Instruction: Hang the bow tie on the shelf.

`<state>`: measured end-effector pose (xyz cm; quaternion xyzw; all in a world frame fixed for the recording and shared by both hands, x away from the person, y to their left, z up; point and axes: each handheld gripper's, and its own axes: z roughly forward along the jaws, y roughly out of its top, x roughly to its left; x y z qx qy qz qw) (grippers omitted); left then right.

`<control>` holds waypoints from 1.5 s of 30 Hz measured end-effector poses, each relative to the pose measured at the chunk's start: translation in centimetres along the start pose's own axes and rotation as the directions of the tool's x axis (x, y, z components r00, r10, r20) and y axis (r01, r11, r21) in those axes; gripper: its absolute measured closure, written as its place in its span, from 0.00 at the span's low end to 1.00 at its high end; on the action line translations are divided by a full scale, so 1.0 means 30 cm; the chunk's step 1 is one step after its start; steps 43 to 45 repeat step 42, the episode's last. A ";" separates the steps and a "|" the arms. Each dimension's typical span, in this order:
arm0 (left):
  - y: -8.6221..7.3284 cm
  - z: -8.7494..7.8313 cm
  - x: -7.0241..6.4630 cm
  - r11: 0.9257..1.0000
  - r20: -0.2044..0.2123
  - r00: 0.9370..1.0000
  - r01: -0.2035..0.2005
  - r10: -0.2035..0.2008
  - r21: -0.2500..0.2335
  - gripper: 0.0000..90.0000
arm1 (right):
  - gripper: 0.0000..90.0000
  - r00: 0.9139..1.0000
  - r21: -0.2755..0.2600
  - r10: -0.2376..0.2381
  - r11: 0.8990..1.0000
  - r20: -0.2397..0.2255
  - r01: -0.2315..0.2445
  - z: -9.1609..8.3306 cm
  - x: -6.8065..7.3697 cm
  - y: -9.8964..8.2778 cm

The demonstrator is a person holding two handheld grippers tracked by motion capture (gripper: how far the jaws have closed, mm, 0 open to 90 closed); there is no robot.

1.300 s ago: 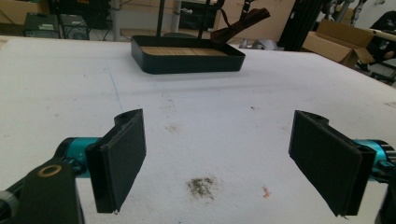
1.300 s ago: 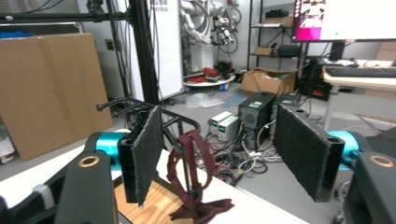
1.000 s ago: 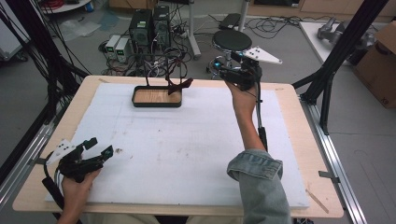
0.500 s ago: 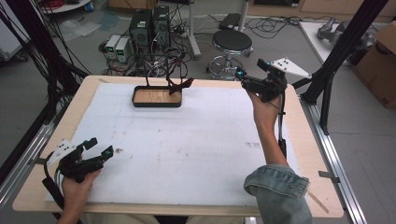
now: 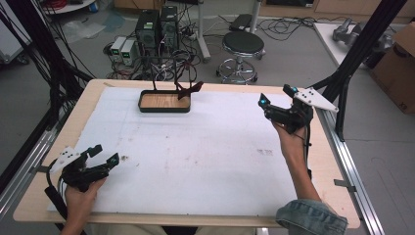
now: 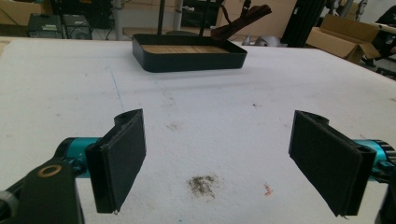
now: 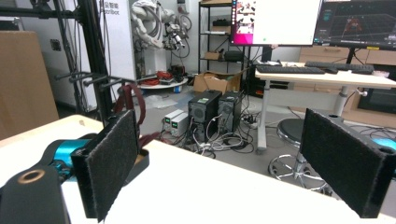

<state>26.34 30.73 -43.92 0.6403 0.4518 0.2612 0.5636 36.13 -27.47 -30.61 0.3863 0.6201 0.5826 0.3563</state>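
Black-padded and spread empty, the right gripper (image 5: 275,99) is swinging away from the tray (image 5: 164,102) while the left gripper (image 5: 103,155) is waiting spread on the counter (image 5: 205,147).

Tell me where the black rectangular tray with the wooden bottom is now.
In the high view, the black rectangular tray with the wooden bottom sits at the table's far edge, left of centre, on the white mat, with a dark red strap hanging at its far right corner.
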 end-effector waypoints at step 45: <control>0.000 0.002 -0.004 1.000 -0.009 1.000 -0.001 0.001 0.007 0.21 | 0.12 0.998 0.172 0.045 0.984 0.035 -0.050 -0.199 0.038 -0.407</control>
